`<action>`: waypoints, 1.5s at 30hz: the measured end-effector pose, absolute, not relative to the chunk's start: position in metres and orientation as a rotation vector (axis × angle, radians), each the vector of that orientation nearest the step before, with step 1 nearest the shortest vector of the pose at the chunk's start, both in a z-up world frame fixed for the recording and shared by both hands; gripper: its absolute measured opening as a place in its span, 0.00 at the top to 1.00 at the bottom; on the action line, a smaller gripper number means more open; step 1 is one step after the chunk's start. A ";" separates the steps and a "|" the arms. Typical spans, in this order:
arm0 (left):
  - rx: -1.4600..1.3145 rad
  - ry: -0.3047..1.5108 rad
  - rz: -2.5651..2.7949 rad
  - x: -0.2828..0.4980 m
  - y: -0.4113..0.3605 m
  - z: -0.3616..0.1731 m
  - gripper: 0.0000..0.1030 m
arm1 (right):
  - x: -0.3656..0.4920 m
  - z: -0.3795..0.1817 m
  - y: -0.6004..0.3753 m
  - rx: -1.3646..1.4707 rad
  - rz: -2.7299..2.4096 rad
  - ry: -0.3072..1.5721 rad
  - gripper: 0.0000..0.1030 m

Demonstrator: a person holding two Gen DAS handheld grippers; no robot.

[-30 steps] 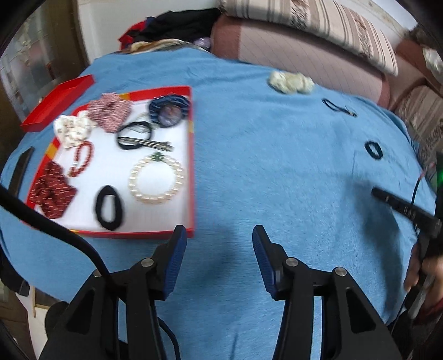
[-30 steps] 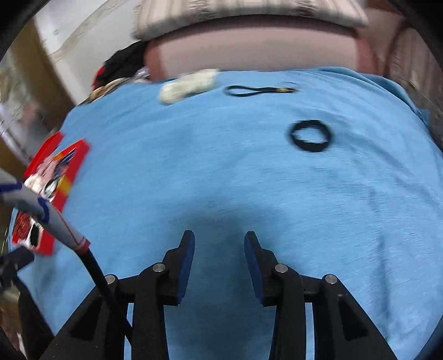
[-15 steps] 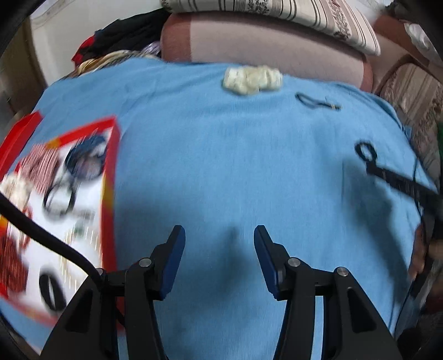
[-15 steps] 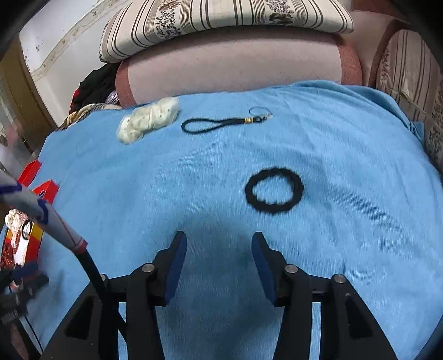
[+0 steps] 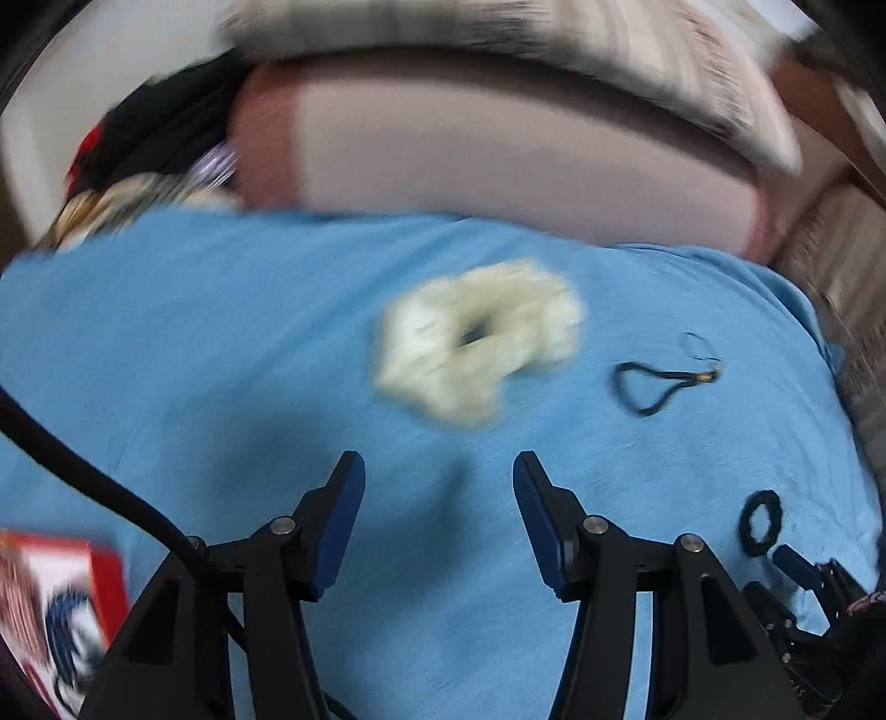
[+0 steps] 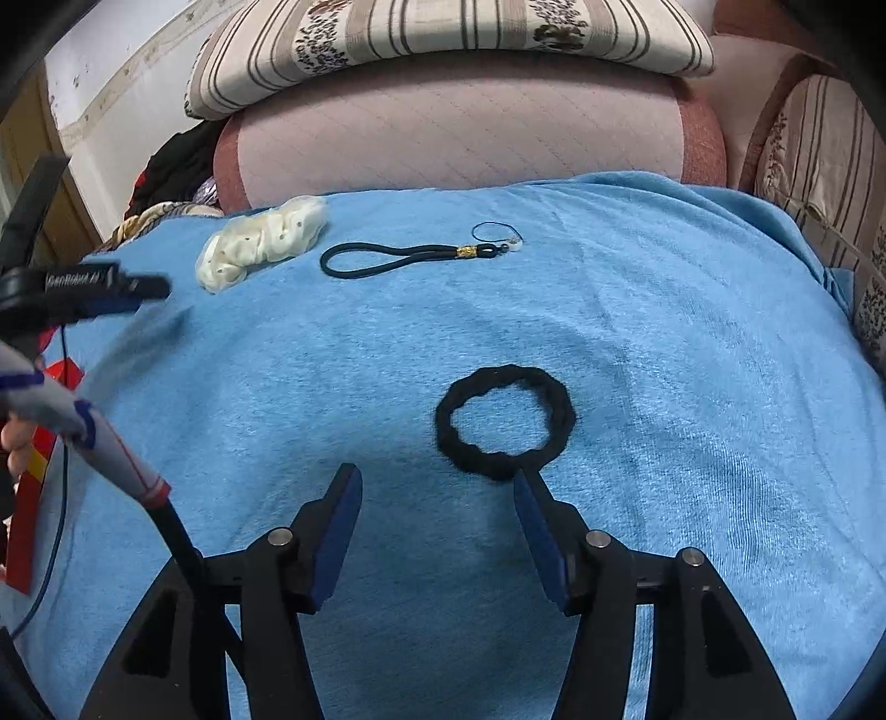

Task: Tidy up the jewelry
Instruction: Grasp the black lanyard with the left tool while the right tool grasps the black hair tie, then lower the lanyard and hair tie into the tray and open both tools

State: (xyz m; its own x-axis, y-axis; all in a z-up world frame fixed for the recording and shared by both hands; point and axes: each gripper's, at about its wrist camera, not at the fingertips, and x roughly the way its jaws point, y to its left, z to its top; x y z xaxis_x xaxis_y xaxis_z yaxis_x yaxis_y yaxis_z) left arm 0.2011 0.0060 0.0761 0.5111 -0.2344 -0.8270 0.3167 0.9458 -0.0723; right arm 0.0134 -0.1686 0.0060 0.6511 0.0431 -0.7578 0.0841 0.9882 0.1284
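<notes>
A cream scrunchie [image 5: 479, 346] lies on the blue cloth [image 5: 221, 332], just beyond my left gripper [image 5: 438, 471], whose jaws are opening with nothing between them. In the right wrist view the cream scrunchie [image 6: 260, 246] lies far left. A black hair tie [image 6: 504, 421] rests on the blue cloth [image 6: 692, 360] just ahead of my right gripper [image 6: 437, 482]; its jaws are opening, empty, and the right fingertip [image 6: 526, 484] is at the tie's near edge. A black cord strap [image 6: 410, 257] with a gold bead lies farther back. The left wrist view also shows the cord strap [image 5: 659, 382] and hair tie [image 5: 761, 523].
A red tray [image 5: 66, 603] holding jewelry peeks in at lower left of the left wrist view. The red tray [image 6: 33, 498] edge also shows at left in the right wrist view. A pink cushion [image 6: 459, 133] and striped pillow [image 6: 443, 39] border the cloth's far edge.
My left gripper swept right from the red tray toward the cream scrunchie. My right gripper moved closer to the black hair tie and its jaws widened.
</notes>
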 end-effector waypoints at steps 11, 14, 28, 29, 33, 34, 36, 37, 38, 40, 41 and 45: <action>0.259 1.065 -0.513 0.238 -0.128 0.031 0.47 | 0.010 0.006 -0.183 0.233 0.021 0.830 0.40; 0.278 1.055 -0.500 0.244 -0.139 0.023 0.48 | 0.009 0.015 -0.185 0.226 0.033 0.797 0.40; 0.148 1.013 -0.549 0.199 -0.082 0.086 0.96 | 0.041 0.002 -0.177 0.171 0.022 0.889 0.98; 0.145 1.001 -0.546 0.193 -0.074 0.094 0.96 | 0.037 0.006 -0.179 0.190 0.022 0.889 0.99; 0.123 0.951 -0.532 0.155 -0.025 0.135 0.96 | 0.017 0.029 -0.172 0.241 0.060 0.856 0.99; 0.117 0.940 -0.523 0.146 -0.011 0.144 0.96 | 0.012 0.037 -0.167 0.247 0.075 0.846 0.99; 0.081 0.928 -0.514 0.125 0.026 0.162 0.96 | 0.004 0.052 -0.155 0.249 0.106 0.829 0.99; 0.068 0.923 -0.505 0.116 0.042 0.169 0.96 | 0.000 0.059 -0.147 0.247 0.124 0.821 0.99; 0.055 0.913 -0.486 0.102 0.064 0.177 0.96 | -0.004 0.064 -0.141 0.246 0.141 0.817 0.99; 0.038 0.899 -0.457 0.082 0.095 0.187 0.96 | -0.012 0.078 -0.117 0.231 0.188 0.805 0.99; 0.033 0.893 -0.432 0.069 0.117 0.192 0.96 | -0.015 0.083 -0.104 0.221 0.210 0.800 0.99; 0.030 0.869 -0.332 0.027 0.180 0.201 0.96 | -0.024 0.098 -0.048 0.181 0.314 0.789 0.99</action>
